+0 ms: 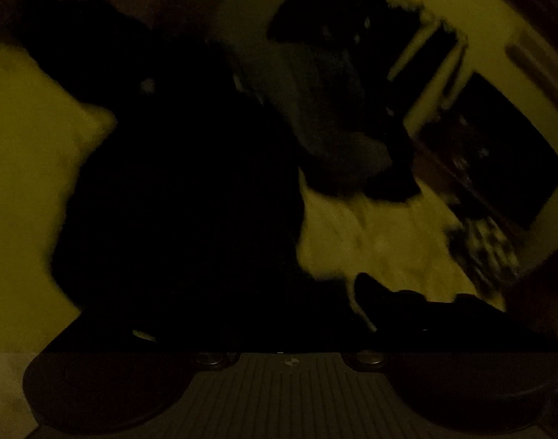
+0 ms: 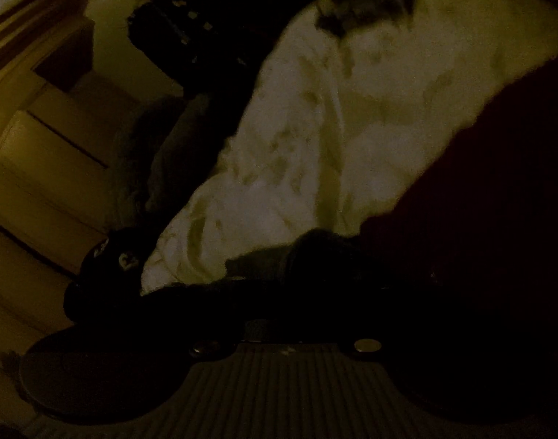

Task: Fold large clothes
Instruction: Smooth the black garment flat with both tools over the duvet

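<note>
The scene is very dark. In the left wrist view a large black garment (image 1: 183,190) lies spread over a pale bedsheet (image 1: 381,241), filling the middle. The left gripper's fingers are lost in the dark against the garment, so I cannot tell how they stand. In the right wrist view dark cloth (image 2: 480,219) covers the right and lower part over the pale sheet (image 2: 333,117). The right gripper's fingers merge with this dark cloth at the bottom; their state does not show.
A grey garment (image 1: 333,109) lies beyond the black one. A dark framed opening (image 1: 498,153) stands at the right. In the right wrist view, wooden drawers or panels (image 2: 41,153) are at the left, with dark clutter (image 2: 205,29) and a grey cloth (image 2: 158,146) beside the bed.
</note>
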`<move>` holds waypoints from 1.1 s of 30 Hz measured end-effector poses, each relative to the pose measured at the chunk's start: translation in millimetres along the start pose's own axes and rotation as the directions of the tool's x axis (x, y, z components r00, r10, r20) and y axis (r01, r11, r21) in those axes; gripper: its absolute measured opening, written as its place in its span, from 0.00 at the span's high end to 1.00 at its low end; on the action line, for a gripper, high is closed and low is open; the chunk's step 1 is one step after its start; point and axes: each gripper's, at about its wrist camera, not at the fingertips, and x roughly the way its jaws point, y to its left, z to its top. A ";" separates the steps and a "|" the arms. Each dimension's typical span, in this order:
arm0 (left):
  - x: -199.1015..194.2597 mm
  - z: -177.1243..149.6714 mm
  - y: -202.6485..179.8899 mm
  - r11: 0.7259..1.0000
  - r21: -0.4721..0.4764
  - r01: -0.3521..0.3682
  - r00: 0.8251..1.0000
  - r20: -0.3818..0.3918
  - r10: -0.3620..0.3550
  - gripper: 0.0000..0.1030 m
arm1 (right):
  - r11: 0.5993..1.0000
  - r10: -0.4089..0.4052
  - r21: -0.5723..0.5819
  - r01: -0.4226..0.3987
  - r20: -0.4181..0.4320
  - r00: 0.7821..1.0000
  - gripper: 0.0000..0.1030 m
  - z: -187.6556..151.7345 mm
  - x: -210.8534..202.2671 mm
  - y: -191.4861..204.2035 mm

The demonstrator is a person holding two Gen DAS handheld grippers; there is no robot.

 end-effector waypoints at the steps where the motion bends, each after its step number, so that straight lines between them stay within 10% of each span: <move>1: -6.4 1.8 -1.2 0.998 0.032 -0.051 0.998 0.043 0.050 0.00 | 0.999 -0.015 -0.035 0.019 0.093 0.996 0.30 1.1 -11.9 5.5; 5: -24.2 2.0 -10.6 0.974 0.165 -0.153 0.986 0.097 0.138 0.00 | 0.939 -0.147 -0.258 0.227 0.297 0.944 0.28 1.9 -47.6 39.1; 13: -40.8 -50.8 -19.1 0.879 0.443 -0.179 0.983 0.037 0.182 0.00 | 0.879 -0.184 -0.427 0.213 0.109 0.977 0.27 -41.7 -42.8 56.3; 17: -29.9 -53.3 -4.2 0.890 0.400 -0.217 0.973 0.017 0.229 0.00 | 0.887 -0.188 -0.413 0.208 0.090 0.978 0.30 -45.9 -49.1 55.3; 20: -30.0 -48.5 -7.4 0.912 0.388 -0.133 0.990 0.015 0.138 0.00 | 0.870 -0.146 -0.461 0.175 0.098 0.984 0.30 -57.4 -62.2 68.2; 24: -2.3 -47.6 -42.6 0.864 0.495 -0.089 0.995 0.007 0.099 0.00 | 0.829 -0.123 -0.545 0.121 0.033 0.992 0.30 -73.9 -54.9 82.1; 29: 77.6 -53.0 -47.0 0.811 0.528 -0.251 0.947 -0.041 0.319 0.00 | 0.792 -0.224 -0.592 0.148 -0.056 0.973 0.25 -87.3 -36.3 79.7; 33: 88.2 -62.7 -51.9 0.774 0.572 -0.272 0.940 -0.014 0.340 0.00 | 0.858 -0.169 -0.500 0.116 -0.061 0.984 0.25 -77.3 -45.1 64.6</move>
